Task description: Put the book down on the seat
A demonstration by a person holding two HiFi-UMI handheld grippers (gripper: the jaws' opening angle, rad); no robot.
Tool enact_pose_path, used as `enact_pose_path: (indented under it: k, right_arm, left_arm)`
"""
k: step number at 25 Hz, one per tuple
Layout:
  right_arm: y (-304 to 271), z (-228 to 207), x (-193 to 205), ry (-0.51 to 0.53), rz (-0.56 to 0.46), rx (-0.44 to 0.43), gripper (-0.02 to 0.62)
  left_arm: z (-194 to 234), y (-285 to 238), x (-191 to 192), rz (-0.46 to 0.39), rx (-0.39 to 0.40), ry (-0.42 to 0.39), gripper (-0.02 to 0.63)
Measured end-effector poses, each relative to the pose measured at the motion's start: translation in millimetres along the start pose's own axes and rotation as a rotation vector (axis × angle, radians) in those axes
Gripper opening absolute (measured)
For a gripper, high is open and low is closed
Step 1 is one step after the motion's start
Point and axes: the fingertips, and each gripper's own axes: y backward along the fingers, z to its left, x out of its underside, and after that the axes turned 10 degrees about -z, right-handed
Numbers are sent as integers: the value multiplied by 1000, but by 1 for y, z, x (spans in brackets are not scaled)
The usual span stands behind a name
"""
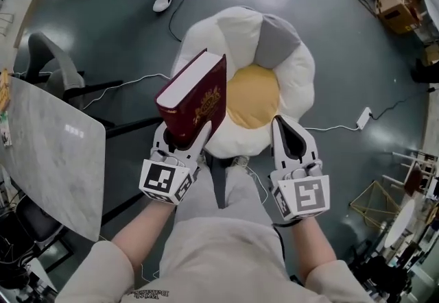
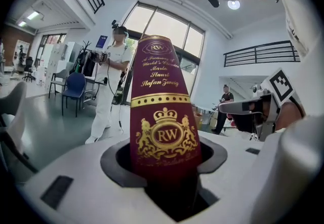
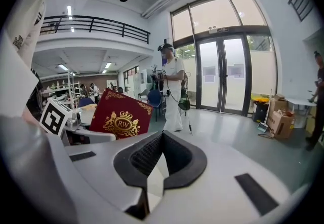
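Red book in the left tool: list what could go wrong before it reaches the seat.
The left tool grips the red book only at its lower end; it may pivot or slip. The right tool stands apart, giving no support. The yellow cushion of the seat looks soft; set on edge, the book may topple.

Head view: camera on the person's head, facing steeply down onto the floor (image 1: 103, 34). The left claw (image 1: 185, 136) is near at 7 o'clock, the right claw (image 1: 285, 123) near at 5 o'clock, and the seat (image 1: 295, 75) lies beyond at 12 o'clock.

Left claw view: camera rides on that claw and looks along its jaws, roughly level. The book (image 2: 164, 116) is very close, dead centre.

Right claw view: same mounting, facing glass doors (image 3: 223, 76).

Shared: the book shows in all three views. Each claw view catches the other claw at its edge.
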Motion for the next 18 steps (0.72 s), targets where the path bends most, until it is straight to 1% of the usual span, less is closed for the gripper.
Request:
enact_pose_path:
  k: [3,5,8,10,14,18]
  right_arm:
    - [-14,5,38,-7,31,-22,-2]
    - [-24,7,65,-13,47,-34,-2]
    - [-41,6,112,-51,66,-45,-2]
    - [-53,1,143,-71,72,-45,-2]
    - [-82,-2,204,-70,90,-51,-2]
    - [-110,1,263,-61,122,-66,-2]
  left_arm:
    - [11,-10,50,38,22,21,242]
    - [16,-16,82,52,60,48,242]
    - [24,-25,139,86,97,69,242]
    - [32,-31,185,124,100,75,242]
    - [55,-43,273,198,101,89,242]
    - [86,-53,344,269,108,110,242]
